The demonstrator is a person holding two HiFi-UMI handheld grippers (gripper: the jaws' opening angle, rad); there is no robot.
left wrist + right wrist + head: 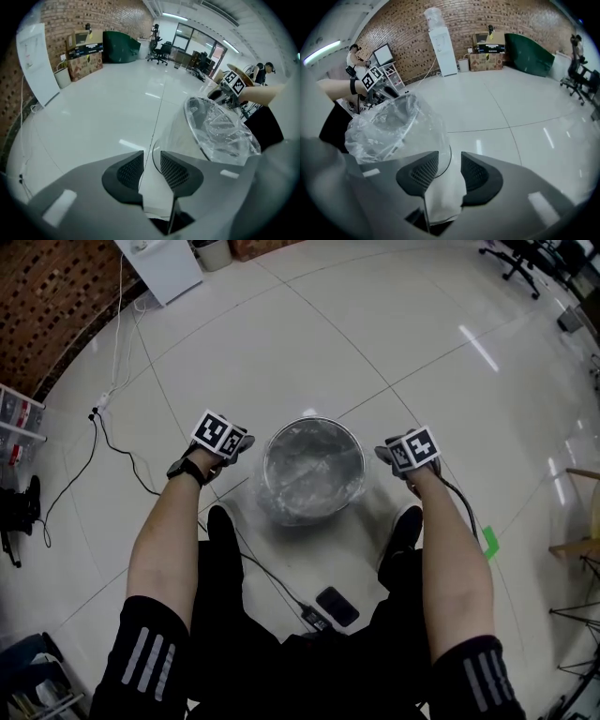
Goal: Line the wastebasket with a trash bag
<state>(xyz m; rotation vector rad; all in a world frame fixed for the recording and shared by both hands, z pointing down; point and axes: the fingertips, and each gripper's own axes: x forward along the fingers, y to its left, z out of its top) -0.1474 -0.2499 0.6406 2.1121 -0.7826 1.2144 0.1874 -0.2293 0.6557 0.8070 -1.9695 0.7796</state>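
A round metal wastebasket point(313, 470) stands on the pale tiled floor between my two grippers. A clear trash bag point(309, 474) lines it, and its film is folded out over the rim and down the sides. My left gripper point(232, 448) sits just left of the rim and my right gripper point(396, 454) just right of it. In the left gripper view the left gripper point(151, 159) is open, its pads apart, with the basket point(187, 136) to the right beyond them. In the right gripper view the right gripper point(450, 161) is open too, beside the draped bag point(389, 126).
A dark phone point(337, 606) lies on the floor by the person's knees, with a cable running to it. Another black cable point(112, 442) snakes across the floor at left. A white cabinet point(164, 263) stands at the back and a wooden frame point(577, 521) at the right edge.
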